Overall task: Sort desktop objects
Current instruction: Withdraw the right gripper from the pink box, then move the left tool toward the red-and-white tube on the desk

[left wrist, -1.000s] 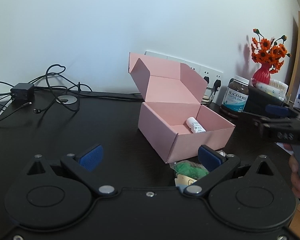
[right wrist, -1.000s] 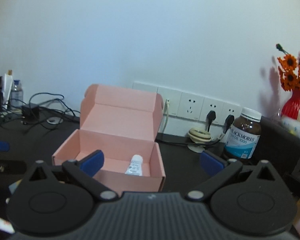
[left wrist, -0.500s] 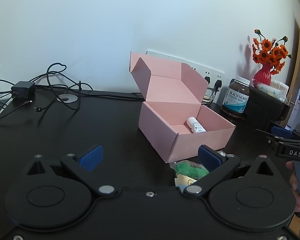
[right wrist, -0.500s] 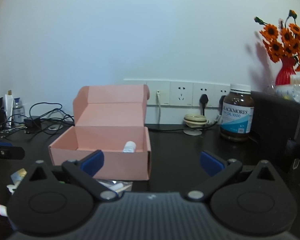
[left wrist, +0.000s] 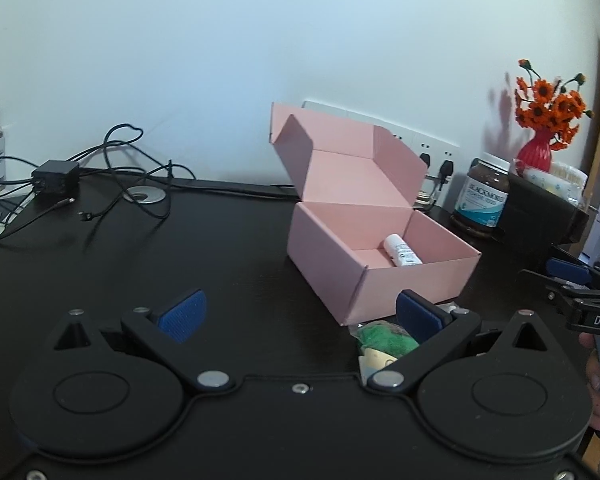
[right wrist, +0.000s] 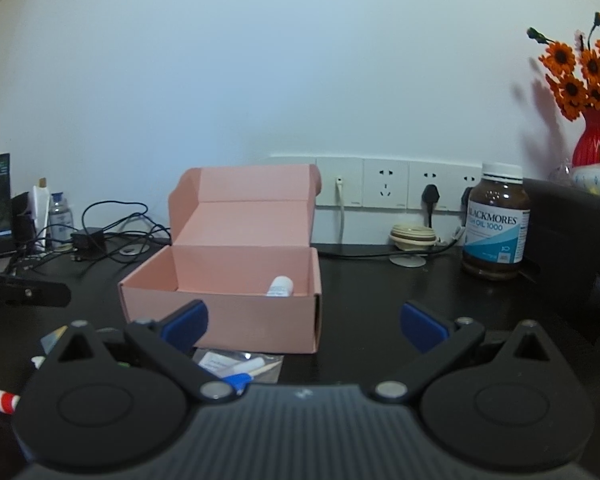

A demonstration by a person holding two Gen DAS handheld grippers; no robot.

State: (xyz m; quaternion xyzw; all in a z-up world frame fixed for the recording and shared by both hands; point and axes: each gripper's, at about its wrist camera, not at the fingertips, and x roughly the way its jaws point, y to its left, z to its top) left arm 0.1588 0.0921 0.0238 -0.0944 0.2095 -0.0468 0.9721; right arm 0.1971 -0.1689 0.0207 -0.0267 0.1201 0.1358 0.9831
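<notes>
An open pink cardboard box [left wrist: 380, 264] is set on the black desk [left wrist: 140, 264], its lid raised toward the wall. Inside the box, against its right wall, a small white tube [left wrist: 402, 251] is laid on its side. The left gripper [left wrist: 300, 314] is held in front of the box and to its left, with its blue-padded fingers [left wrist: 182, 315] spread wide and nothing between them. Just in front of the box's near corner, a green item in a clear packet [left wrist: 382, 340] is seen on the desk, partly hidden behind the left gripper's right finger. The right gripper [right wrist: 302, 322] is held in front of the box, its fingers likewise parted and empty. Between it and the box's front wall, a clear packet with a blue-and-white item [right wrist: 240, 366] is lying flat. A brown Blackmores fish oil bottle [right wrist: 496, 222] is stood upright well to the right of the box, near the wall sockets [right wrist: 384, 182].
</notes>
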